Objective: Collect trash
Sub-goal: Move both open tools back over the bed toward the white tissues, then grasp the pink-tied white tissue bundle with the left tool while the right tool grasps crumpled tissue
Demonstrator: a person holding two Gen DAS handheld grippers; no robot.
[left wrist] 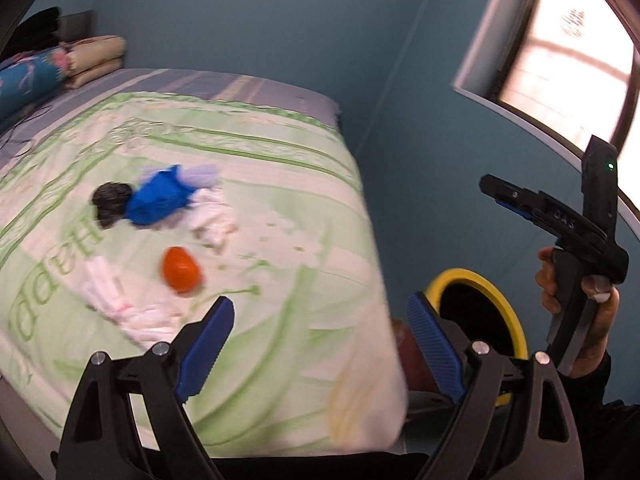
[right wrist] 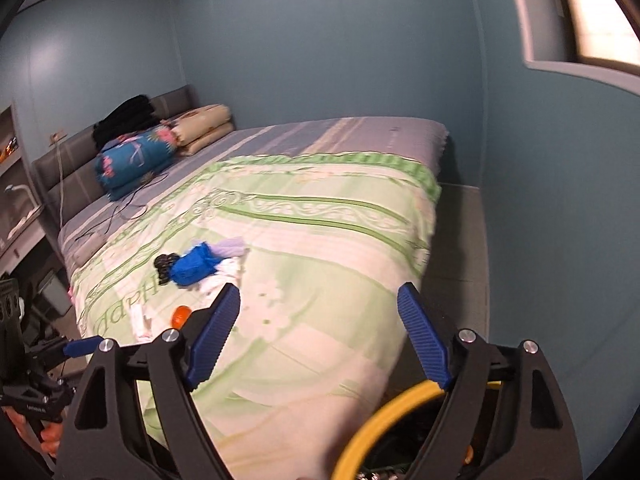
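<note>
Both grippers, left (left wrist: 320,332) and right (right wrist: 320,330), hover spread wide and hold nothing above the green-and-white floral bedspread (left wrist: 280,208). On it lie a crumpled blue wrapper (left wrist: 158,198), black scrap (left wrist: 110,202), white tissues (left wrist: 120,304) and an orange plastic lump (left wrist: 182,274). A yellow-rimmed black bin (left wrist: 480,316) stands beside the bed, by the teal wall (left wrist: 420,168).

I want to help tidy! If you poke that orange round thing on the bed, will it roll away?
Probably a little. The orange thing looks rounded and smooth, so a push could set it rolling. The quilt looks soft, which would likely slow it. It seems small, so probably light.
</note>
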